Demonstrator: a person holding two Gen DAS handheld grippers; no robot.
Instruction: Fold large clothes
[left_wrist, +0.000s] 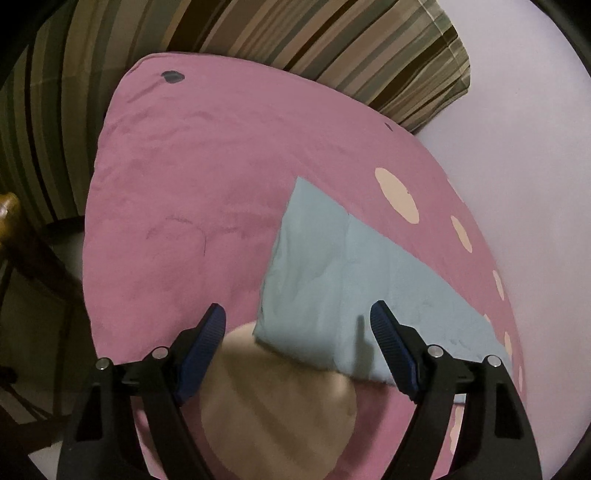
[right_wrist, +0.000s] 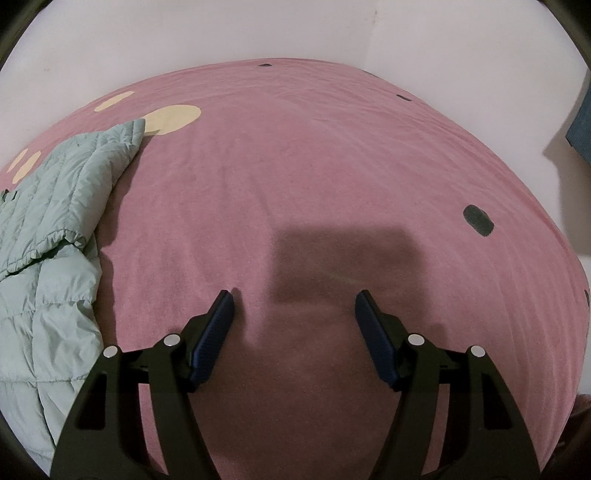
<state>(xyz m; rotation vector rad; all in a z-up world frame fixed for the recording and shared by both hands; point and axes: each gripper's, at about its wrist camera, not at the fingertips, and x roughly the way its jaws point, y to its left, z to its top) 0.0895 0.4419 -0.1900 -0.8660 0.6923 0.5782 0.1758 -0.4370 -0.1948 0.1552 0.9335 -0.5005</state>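
A pale blue-green quilted jacket (left_wrist: 354, 280) lies partly folded on a pink bedspread (left_wrist: 192, 177). My left gripper (left_wrist: 297, 314) is open and empty, just above the jacket's near edge, with the right finger over the fabric. In the right wrist view the jacket (right_wrist: 55, 236) lies bunched at the far left. My right gripper (right_wrist: 293, 301) is open and empty over bare pink bedspread (right_wrist: 295, 155), well to the right of the jacket.
A striped pillow (left_wrist: 332, 48) lies at the head of the bed. A wooden chair (left_wrist: 14, 229) stands off the bed's left side. White walls (right_wrist: 295, 26) border the bed. A dark blue object (right_wrist: 581, 136) sits at the right edge.
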